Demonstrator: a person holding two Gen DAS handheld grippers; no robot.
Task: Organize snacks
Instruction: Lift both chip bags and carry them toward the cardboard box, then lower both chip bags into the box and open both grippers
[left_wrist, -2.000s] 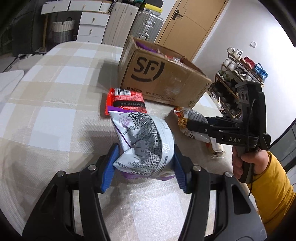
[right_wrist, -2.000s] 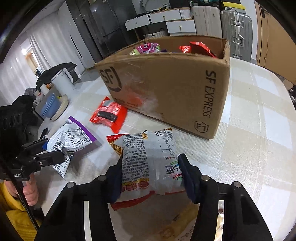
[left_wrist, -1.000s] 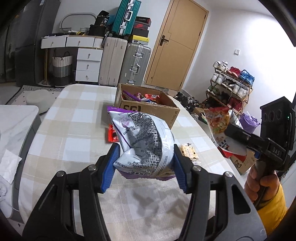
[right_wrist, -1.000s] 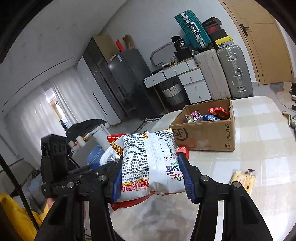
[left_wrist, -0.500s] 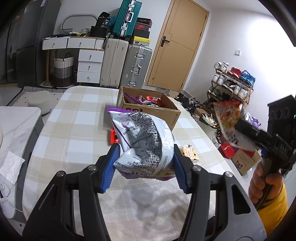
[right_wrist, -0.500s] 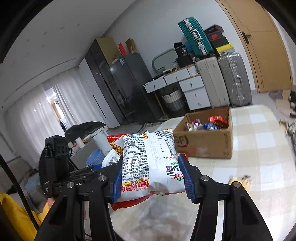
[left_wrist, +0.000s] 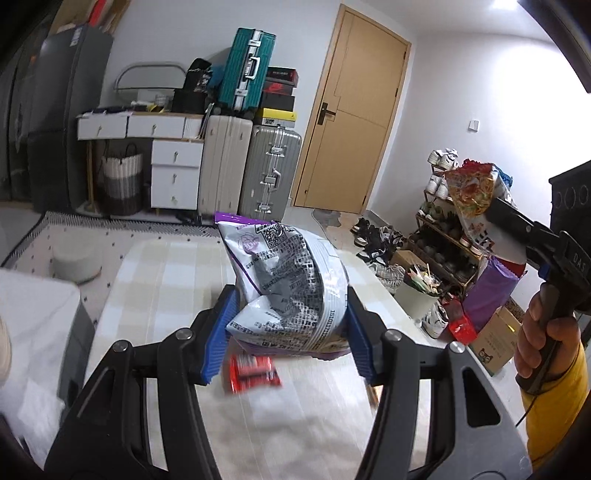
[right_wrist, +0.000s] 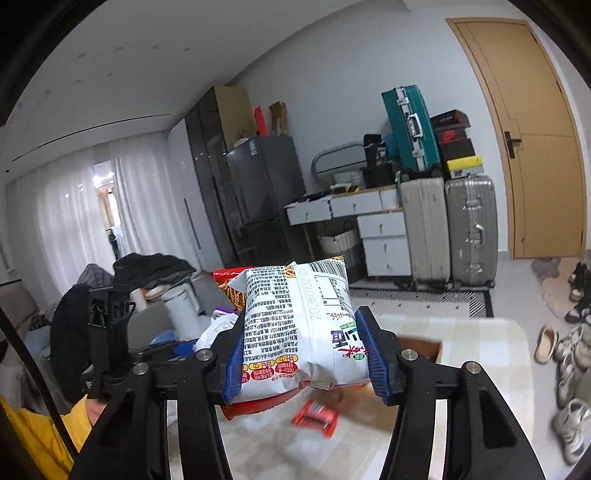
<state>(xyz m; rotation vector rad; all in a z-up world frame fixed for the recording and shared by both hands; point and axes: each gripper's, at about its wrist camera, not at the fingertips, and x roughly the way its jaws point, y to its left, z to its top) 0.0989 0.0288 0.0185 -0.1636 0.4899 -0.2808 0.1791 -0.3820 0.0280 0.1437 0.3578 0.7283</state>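
My left gripper (left_wrist: 288, 332) is shut on a silver and purple snack bag (left_wrist: 288, 280), held high above the checked table (left_wrist: 155, 280). My right gripper (right_wrist: 304, 354) is shut on a white and red snack bag (right_wrist: 299, 328), also lifted well above the table. In the left wrist view the right gripper (left_wrist: 495, 218) shows at the right edge with its bag (left_wrist: 472, 188) raised. A red snack packet (left_wrist: 253, 373) lies on the table below. The cardboard box (right_wrist: 421, 350) is mostly hidden behind the right bag.
Suitcases (left_wrist: 236, 173) and white drawers (left_wrist: 173, 177) stand by the far wall next to a wooden door (left_wrist: 351, 122). A shoe rack (left_wrist: 443, 240) and shoes line the right side. A hand in a yellow sleeve (left_wrist: 546, 339) holds the right gripper.
Both grippers have risen with their bags still clamped. The table and box have dropped lower in both views, and the box is now mostly hidden behind the bags.
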